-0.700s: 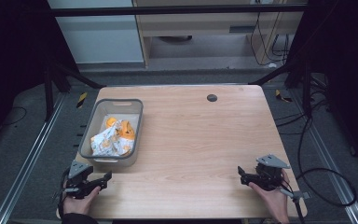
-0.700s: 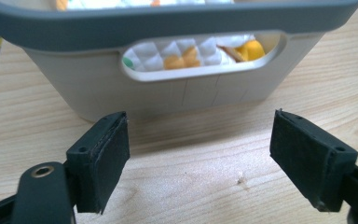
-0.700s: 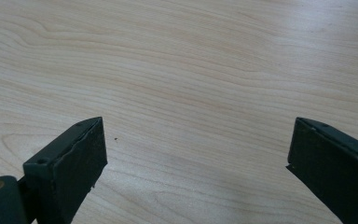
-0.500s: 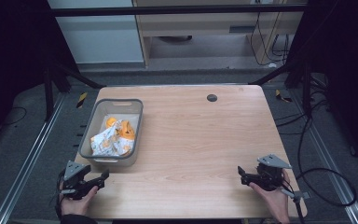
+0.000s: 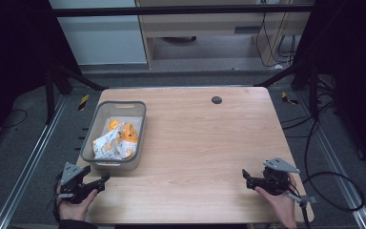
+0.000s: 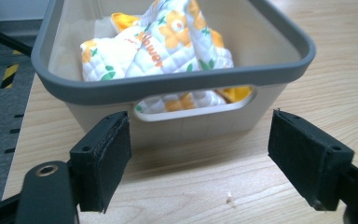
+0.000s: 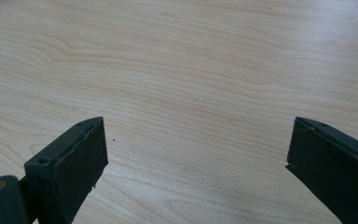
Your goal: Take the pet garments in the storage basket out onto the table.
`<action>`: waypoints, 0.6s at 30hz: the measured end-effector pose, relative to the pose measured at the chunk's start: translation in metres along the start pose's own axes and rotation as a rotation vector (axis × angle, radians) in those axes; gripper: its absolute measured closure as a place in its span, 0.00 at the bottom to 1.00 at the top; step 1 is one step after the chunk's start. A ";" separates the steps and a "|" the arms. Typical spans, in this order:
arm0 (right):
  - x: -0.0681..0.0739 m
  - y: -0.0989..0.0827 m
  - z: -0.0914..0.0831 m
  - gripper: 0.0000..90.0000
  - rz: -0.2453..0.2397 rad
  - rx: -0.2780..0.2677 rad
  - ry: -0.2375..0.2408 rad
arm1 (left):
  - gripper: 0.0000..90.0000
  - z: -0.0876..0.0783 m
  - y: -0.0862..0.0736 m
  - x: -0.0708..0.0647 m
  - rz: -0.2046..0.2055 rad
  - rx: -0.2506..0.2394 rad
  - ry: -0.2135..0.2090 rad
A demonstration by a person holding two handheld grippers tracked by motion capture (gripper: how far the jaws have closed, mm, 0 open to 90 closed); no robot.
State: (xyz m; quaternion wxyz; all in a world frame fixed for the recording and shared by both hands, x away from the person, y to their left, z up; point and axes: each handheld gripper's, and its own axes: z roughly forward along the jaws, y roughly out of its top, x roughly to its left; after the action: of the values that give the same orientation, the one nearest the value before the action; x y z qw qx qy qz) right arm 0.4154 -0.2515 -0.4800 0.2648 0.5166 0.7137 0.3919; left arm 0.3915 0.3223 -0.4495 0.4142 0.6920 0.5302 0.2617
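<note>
Both tongs spread, empty. Quilted cloth (image 6: 168,42) sits bunched in grey bin (image 6: 177,84) just ahead of left gripper (image 6: 200,158); right gripper (image 7: 196,172) well apart over bare table (image 7: 191,70). Cloth looks soft, light, floppy; pinch a top fold.

We saw a matt grey plastic bin (image 6: 177,81) holding quilted, flower-printed cloth (image 6: 168,44). Beneath the bin lay the table (image 7: 191,70), smooth pale wood-grain. The left gripper (image 6: 200,154) bore matt black, slightly rough pads.
</note>
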 end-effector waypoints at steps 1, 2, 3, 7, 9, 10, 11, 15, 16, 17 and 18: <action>0.000 0.000 0.000 0.06 -0.001 -0.001 -0.001 | 0.23 -0.001 0.001 0.000 -0.001 -0.006 -0.003; 0.000 0.000 0.001 0.06 -0.003 -0.002 -0.002 | 0.23 -0.002 0.002 0.000 0.002 -0.012 -0.004; 0.000 0.000 0.001 0.06 -0.007 0.001 -0.004 | 0.23 -0.003 0.003 0.000 0.002 -0.016 -0.005; 0.000 -0.001 0.003 0.06 -0.015 0.016 -0.010 | 0.23 -0.007 0.010 0.001 -0.002 -0.029 -0.013; 0.001 -0.001 0.003 0.06 -0.014 0.020 -0.004 | 0.23 -0.008 0.013 0.001 -0.005 -0.033 -0.015; 0.001 -0.001 0.003 0.06 -0.015 0.021 -0.003 | 0.23 -0.008 0.014 0.001 -0.004 -0.036 -0.012; 0.000 -0.001 0.004 0.06 -0.018 0.022 -0.002 | 0.23 -0.009 0.017 0.002 -0.005 -0.036 -0.013; 0.000 -0.001 0.004 0.06 -0.017 0.024 -0.001 | 0.23 -0.011 0.022 0.005 -0.006 -0.048 -0.007; 0.000 -0.001 0.004 0.06 -0.017 0.024 -0.001 | 0.23 -0.011 0.022 0.005 -0.006 -0.048 -0.007; 0.000 -0.001 0.005 0.06 -0.015 0.026 -0.004 | 0.23 -0.012 0.024 0.005 -0.009 -0.050 -0.010; -0.001 -0.001 0.005 0.06 -0.014 0.027 -0.005 | 0.23 -0.012 0.025 0.006 -0.006 -0.050 -0.015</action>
State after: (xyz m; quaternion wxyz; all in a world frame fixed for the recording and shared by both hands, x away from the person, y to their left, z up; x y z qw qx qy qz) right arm 0.4190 -0.2510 -0.4839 0.2625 0.5160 0.7219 0.3790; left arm 0.3967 0.3288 -0.4225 0.4362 0.6817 0.5225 0.2684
